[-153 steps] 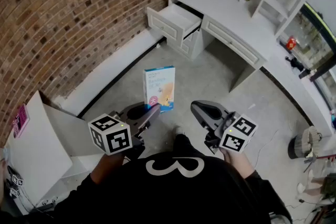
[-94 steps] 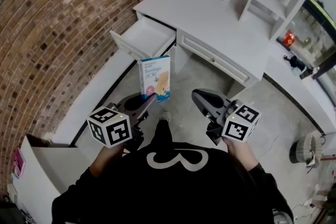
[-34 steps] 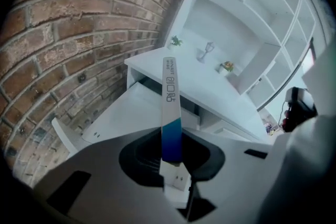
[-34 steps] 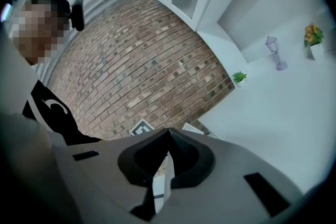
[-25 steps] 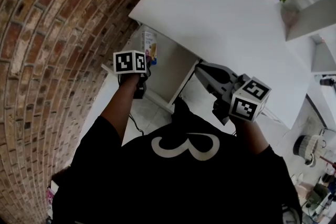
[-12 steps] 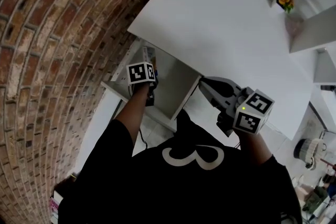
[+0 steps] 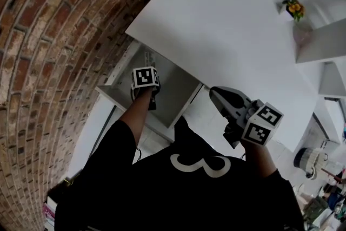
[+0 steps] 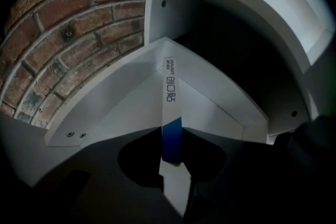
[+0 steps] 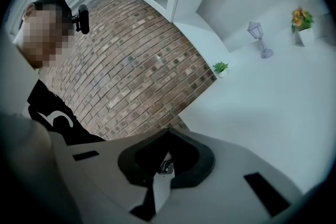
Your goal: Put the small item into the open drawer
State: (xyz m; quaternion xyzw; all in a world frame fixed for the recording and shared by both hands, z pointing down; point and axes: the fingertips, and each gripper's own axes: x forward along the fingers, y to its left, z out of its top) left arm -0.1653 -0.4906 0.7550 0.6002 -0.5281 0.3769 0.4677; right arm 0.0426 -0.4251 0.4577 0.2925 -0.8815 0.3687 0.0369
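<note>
The brick wall (image 7: 59, 24) is rough and matt, its red-brown faces set in paler, gritty mortar. The desk top (image 7: 227, 35) and the open drawer (image 7: 174, 93) look like white-painted board, smooth with a dull satin sheen. Two small metal screws (image 8: 74, 135) glint on the rim of the drawer's left wall. The box (image 8: 170, 92) is thin card, its white and blue print smooth and faintly glossy. The left gripper (image 8: 171, 157) is dark matt plastic, and the right gripper (image 9: 160, 168) is grey matt plastic with black inlays. The marker cubes (image 7: 263, 123) carry flat black-and-white print. The person's shirt (image 7: 184, 192) is soft black cloth with a white print.
</note>
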